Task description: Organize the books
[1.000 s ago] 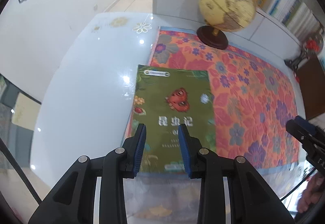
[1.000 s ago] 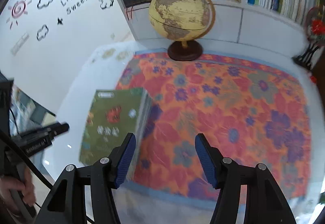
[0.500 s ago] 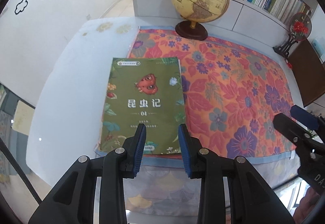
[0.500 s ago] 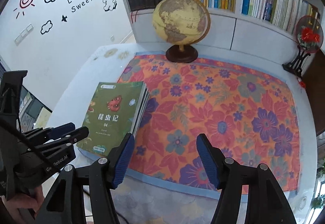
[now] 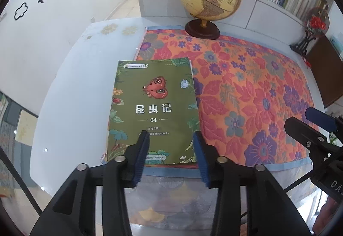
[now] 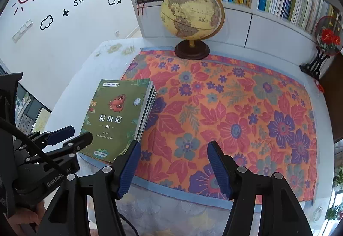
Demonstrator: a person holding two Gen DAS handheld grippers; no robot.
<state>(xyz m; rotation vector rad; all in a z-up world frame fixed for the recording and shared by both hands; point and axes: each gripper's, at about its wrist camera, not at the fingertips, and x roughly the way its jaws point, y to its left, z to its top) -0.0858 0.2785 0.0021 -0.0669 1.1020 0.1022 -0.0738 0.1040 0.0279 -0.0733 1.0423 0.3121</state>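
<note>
The left gripper (image 5: 171, 139) has just been opening; its jaws stand half apart above the near edge of the stack of green books (image 5: 153, 107), gripping nothing. The stack lies on the left edge of the floral mat (image 6: 235, 111). The right gripper (image 6: 174, 150) is wide and empty, tilted down over free mat.

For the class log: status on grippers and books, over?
Left gripper just opened, empty; right gripper open. Book stack flat on mat's corner. Nothing in the way.

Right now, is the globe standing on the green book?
No, the globe stands at the far edge of the floral cloth, well apart from the green book.
</note>
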